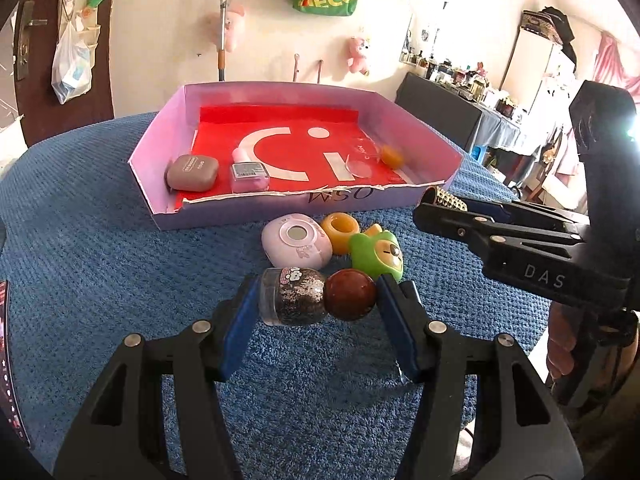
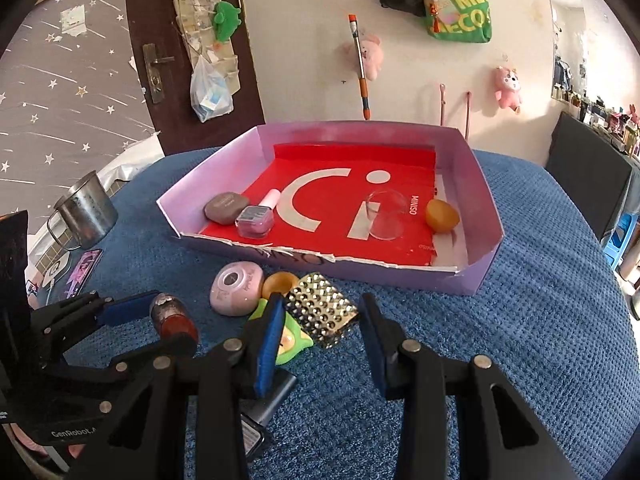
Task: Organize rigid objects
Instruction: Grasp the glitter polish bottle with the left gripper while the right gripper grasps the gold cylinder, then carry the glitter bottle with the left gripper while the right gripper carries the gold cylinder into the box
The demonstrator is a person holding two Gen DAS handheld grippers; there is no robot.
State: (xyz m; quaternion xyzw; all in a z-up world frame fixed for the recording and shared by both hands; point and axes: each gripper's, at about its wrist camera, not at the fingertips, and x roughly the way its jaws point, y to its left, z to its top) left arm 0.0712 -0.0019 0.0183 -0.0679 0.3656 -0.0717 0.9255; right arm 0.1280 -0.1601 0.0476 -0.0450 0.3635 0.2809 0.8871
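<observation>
I'm carrying things to the box, upper middle. My left gripper squeezes the glitter bottle, and my right gripper pinches the studded case. Next, I'll drop both inside.

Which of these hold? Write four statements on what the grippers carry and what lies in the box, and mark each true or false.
1. The left gripper has a glitter bottle with a dark red cap between its fingers. True.
2. The right gripper is empty. False: it is shut on a studded case.
3. The green toy lies in the box. False: it lies on the blue cloth in front of the box.
4. A taupe case lies in the box. True.
</observation>
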